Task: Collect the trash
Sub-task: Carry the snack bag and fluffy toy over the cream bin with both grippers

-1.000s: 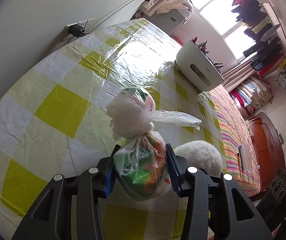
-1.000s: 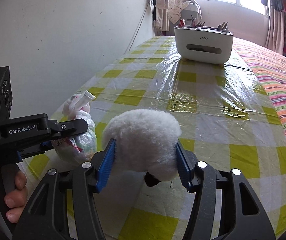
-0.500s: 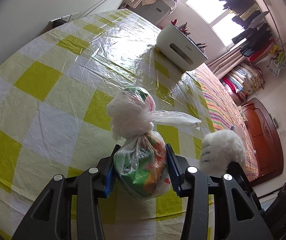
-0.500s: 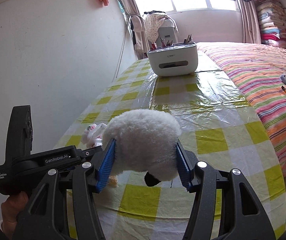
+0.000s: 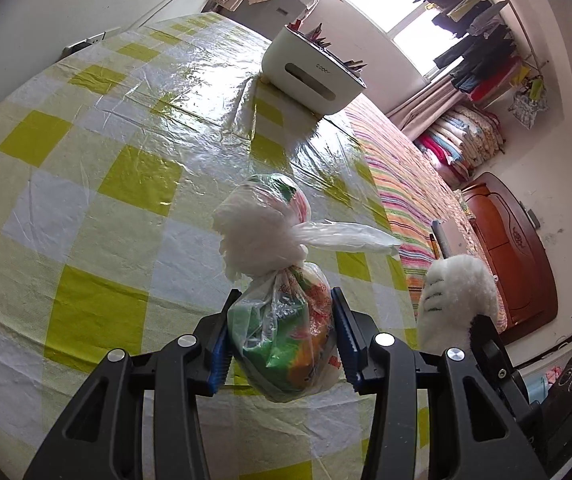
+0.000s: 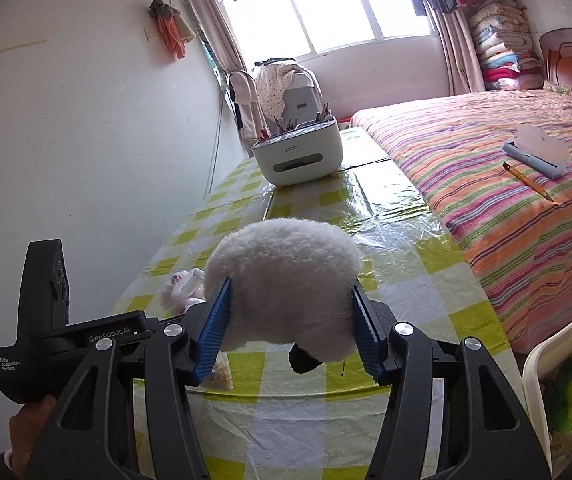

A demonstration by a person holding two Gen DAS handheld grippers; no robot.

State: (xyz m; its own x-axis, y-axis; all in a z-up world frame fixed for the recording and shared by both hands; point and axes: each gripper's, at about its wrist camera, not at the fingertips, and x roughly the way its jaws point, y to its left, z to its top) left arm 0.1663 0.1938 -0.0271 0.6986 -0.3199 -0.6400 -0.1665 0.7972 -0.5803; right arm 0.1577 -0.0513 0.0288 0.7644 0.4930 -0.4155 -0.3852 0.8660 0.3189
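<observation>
So in the last second I've pulled both grippers back and up off the table — the checkered cloth has dropped away under me, and the white desk organizer sits farther off than it did. My grip on both loads hasn't changed.

Left gripper is clamped on a knotted plastic trash bag, wrappers inside in green and orange, knot and loose tail sticking out past the fingertips. It's in the air, clear of the table. Right gripper is squeezed onto a white fluffy plush thing, also lifted, roughly over the near table edge.

What worries me:

- The bag is slick film and I've only got it around the belly. If the contents shift, it could squirt out downward, I reckon.
- The plush is soft and bulges beyond the pads, so a quick swing might let it roll free.
- There's a white bin with green stuff in it low on the right of the right wrist view. Probably the drop spot, but both tools are close together, so they could knock while heading there.
</observation>
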